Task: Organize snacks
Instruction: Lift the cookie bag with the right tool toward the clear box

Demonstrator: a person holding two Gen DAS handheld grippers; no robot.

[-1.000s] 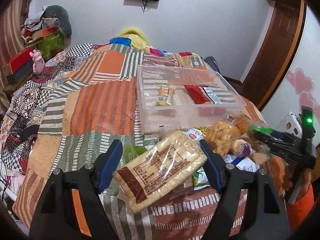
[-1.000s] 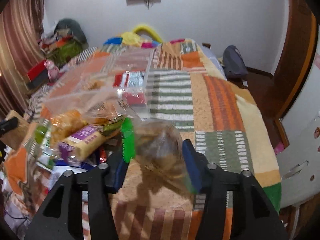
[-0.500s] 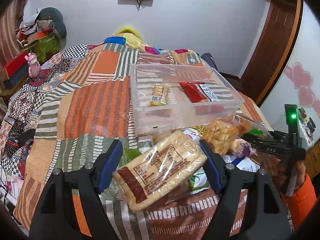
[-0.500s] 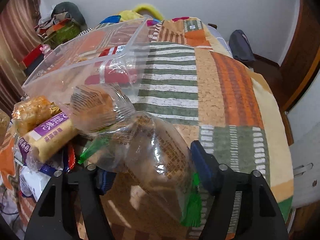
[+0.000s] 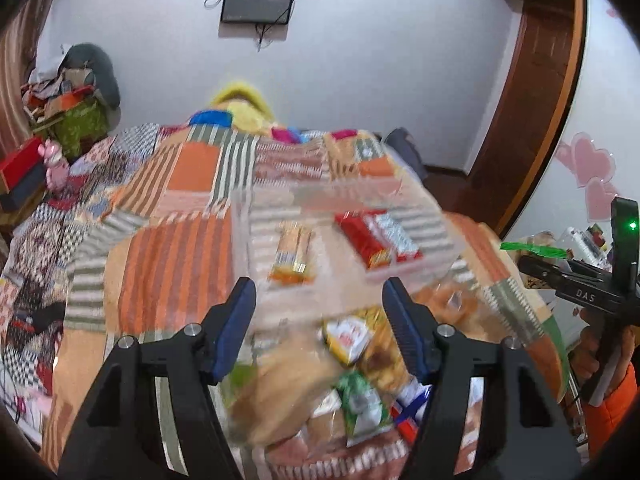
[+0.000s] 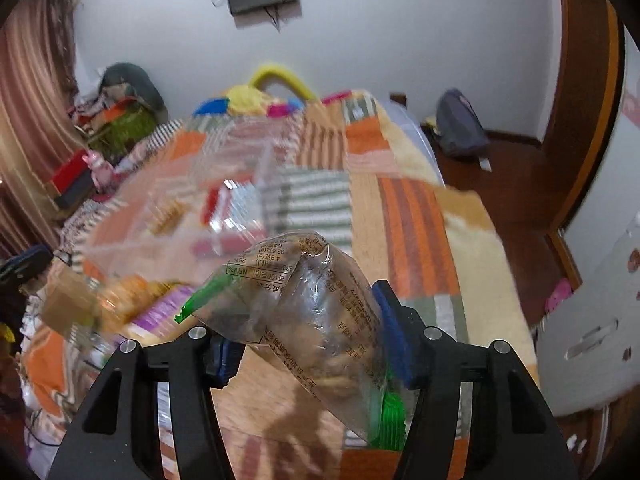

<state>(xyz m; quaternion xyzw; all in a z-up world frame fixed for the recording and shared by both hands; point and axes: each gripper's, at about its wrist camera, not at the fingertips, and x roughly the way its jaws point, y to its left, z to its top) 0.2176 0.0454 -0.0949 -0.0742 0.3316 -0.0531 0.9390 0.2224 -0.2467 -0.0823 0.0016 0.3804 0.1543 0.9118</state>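
Observation:
My left gripper [image 5: 322, 326] is open and empty, above the pile of loose snack packets [image 5: 352, 380]. The long biscuit pack [image 5: 288, 396] lies blurred in that pile, below and between the fingers. A clear plastic bin [image 5: 416, 272] beyond holds a yellow bar [image 5: 292, 256] and red-and-silver packets [image 5: 376, 236]. My right gripper [image 6: 306, 328] is shut on a clear bag of brown cookies with green ends [image 6: 316, 320], held above the bed. The bin [image 6: 224, 216] lies ahead to its left. The right gripper also shows in the left wrist view [image 5: 532, 262].
A patchwork blanket [image 5: 172, 256] covers the bed. Boxes and clutter [image 5: 60, 128] stand at the far left. A wooden door frame [image 5: 532, 92] and a dark bag on the floor [image 6: 460, 128] are at the right. A screen [image 5: 258, 0] hangs on the wall.
My left gripper has let go of the long biscuit pack, which dropped into the pile. My right gripper has lifted the cookie bag higher and turned toward the bin.

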